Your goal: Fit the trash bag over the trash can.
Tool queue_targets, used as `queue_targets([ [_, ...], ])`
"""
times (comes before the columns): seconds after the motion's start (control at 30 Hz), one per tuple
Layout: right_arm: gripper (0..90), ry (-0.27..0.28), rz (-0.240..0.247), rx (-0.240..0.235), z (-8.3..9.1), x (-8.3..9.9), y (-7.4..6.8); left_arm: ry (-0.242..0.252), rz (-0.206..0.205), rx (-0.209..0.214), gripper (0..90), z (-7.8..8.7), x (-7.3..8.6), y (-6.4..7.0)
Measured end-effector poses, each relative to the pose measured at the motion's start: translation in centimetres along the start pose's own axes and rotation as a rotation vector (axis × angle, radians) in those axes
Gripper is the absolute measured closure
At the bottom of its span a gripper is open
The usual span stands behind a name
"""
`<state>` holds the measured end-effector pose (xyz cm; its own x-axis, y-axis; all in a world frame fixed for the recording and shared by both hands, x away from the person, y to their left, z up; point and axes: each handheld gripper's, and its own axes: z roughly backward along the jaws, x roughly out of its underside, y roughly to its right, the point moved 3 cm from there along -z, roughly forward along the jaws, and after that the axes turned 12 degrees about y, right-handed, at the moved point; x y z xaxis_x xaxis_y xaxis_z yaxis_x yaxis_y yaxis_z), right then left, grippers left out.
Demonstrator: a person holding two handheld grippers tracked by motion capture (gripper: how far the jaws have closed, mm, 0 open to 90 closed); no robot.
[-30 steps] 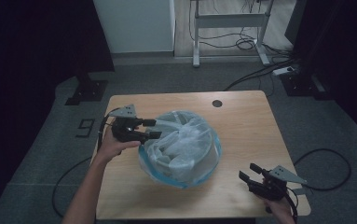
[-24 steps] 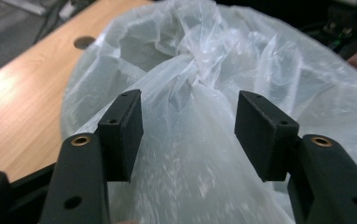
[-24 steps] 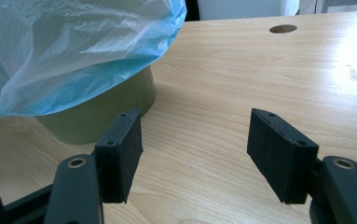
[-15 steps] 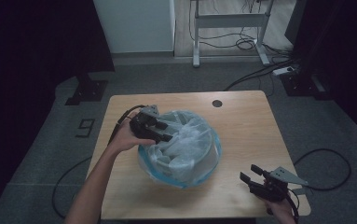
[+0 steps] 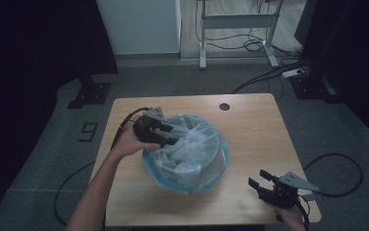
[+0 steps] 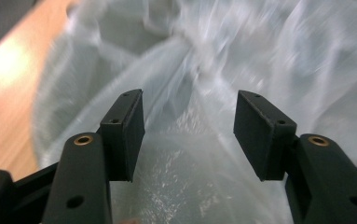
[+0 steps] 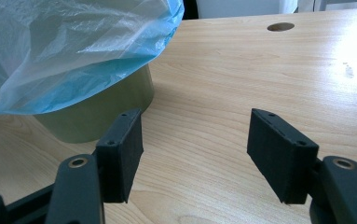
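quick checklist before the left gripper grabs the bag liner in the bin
1. Left gripper jaws open: ok, a wide gap shows in its own view.
2. Plastic bag between those jaws: ok, folds lie right ahead of them, none pinched yet.
3. Bag draped over the bin rim: ok on the side facing the right gripper.
4. Right gripper out of the way: ok, open near the table front edge, apart from the bin.
5. Bin steady on the table: cannot tell.
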<state>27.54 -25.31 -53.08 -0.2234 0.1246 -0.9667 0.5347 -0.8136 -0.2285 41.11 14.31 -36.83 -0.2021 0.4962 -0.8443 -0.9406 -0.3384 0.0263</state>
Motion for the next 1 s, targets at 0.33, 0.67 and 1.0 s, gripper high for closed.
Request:
queue_targets([
  [0.33, 35.1, -0.014, 0.001, 0.000, -0.2, 0.2, -0.2, 0.101, 0.021, 0.066, 41.6, 0.4, -1.3, 0.4],
  [0.67, 35.2, -0.009, -0.001, 0.003, -0.1, 0.1, 0.0, 0.055, -0.020, 0.100, 41.5, -2.2, -3.1, 1.7],
  [1.0, 35.1, -0.008, 0.003, 0.000, -0.1, 0.1, -0.1, -0.061, -0.064, 0.116, 41.6, -5.5, -3.8, 2.6],
])
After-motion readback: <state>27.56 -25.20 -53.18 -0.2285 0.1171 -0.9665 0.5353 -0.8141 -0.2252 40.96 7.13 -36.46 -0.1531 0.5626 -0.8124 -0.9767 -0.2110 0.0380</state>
